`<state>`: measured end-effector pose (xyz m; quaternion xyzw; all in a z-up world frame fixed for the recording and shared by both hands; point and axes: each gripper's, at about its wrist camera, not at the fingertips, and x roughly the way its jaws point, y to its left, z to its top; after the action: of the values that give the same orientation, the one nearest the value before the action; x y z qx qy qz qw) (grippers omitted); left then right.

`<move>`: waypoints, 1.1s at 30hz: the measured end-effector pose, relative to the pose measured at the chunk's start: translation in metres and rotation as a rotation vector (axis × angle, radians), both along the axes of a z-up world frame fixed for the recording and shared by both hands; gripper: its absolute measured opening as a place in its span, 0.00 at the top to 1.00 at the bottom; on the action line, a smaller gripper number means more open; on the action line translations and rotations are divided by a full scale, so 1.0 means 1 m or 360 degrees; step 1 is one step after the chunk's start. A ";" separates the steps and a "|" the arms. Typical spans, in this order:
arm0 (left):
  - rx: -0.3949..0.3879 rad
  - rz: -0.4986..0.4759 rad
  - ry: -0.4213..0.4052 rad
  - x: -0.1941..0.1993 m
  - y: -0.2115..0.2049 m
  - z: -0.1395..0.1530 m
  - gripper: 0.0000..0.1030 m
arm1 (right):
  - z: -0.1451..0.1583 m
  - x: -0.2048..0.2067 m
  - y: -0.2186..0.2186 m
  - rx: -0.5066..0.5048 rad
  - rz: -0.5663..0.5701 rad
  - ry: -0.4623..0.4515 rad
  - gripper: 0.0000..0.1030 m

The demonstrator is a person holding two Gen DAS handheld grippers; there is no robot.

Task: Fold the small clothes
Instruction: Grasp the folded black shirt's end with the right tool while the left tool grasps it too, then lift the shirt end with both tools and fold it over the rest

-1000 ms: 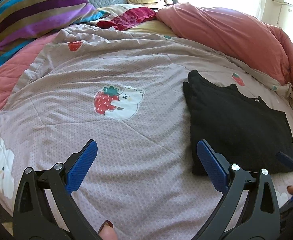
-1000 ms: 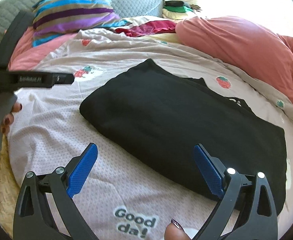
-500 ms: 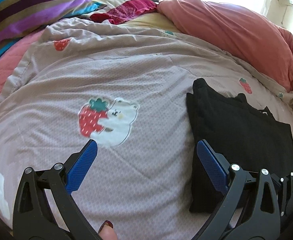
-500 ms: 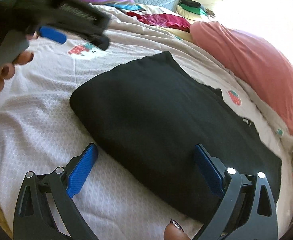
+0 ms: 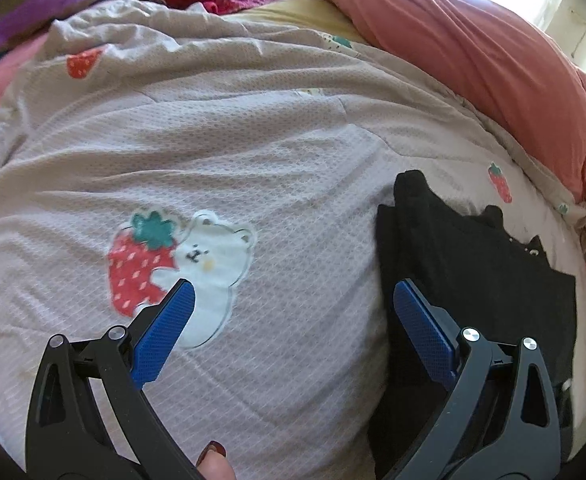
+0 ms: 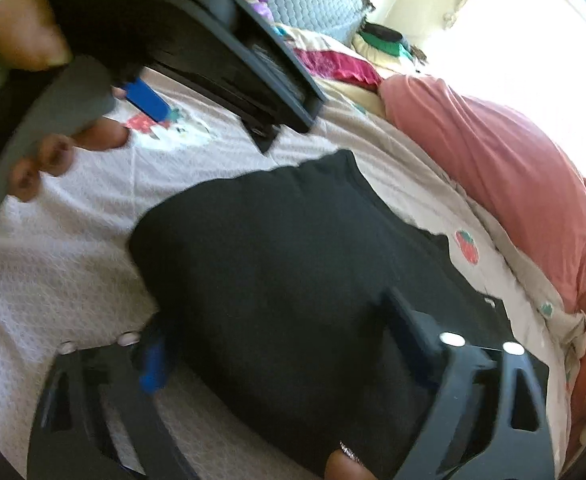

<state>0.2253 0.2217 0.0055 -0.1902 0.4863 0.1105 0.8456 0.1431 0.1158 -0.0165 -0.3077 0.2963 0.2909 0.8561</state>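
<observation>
Garment: black garment (image 6: 293,280) lies folded flat on your quilt (image 5: 253,160), long axis running away to the right.
Right gripper: your right gripper (image 6: 277,340) straddles its near edge; jaws have just been closing, cloth between them, not yet pinched.
Left gripper: your left gripper (image 5: 293,320) is spread, empty, just left of it.

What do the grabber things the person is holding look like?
Each gripper is black plastic with cut-out holes and round silver screws. The left gripper has two flat, bright blue textured pads on its fingers. The right gripper looks the same but is blurred. A thumb at the bottom edge wears dark red nail polish.
</observation>
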 end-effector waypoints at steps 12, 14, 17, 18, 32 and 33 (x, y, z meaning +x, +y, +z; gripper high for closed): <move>-0.0338 -0.0039 0.0006 0.026 -0.011 -0.002 0.09 | 0.029 -0.016 -0.034 0.0293 0.0078 -0.0044 0.90; -0.0353 -0.0071 0.0003 0.031 -0.016 0.001 0.09 | 0.033 -0.020 -0.039 0.0320 0.0071 -0.0061 0.91; -0.0399 -0.0085 0.0031 0.039 -0.022 -0.001 0.09 | 0.037 -0.025 -0.046 0.0358 0.0057 -0.0069 0.92; -0.0431 -0.0087 0.0032 0.040 -0.022 -0.001 0.09 | 0.037 -0.025 -0.047 0.0362 0.0057 -0.0068 0.92; -0.0739 -0.0094 0.0074 0.050 -0.035 -0.009 0.15 | 0.039 -0.027 -0.055 0.0407 0.0055 -0.0077 0.93; -0.0763 -0.0102 0.0082 0.051 -0.037 -0.011 0.24 | 0.040 -0.027 -0.057 0.0420 0.0051 -0.0073 0.93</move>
<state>0.2767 0.1848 -0.0051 -0.3671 0.5260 -0.0302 0.7666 0.1157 0.0590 0.0232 -0.2038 0.2309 0.3340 0.8909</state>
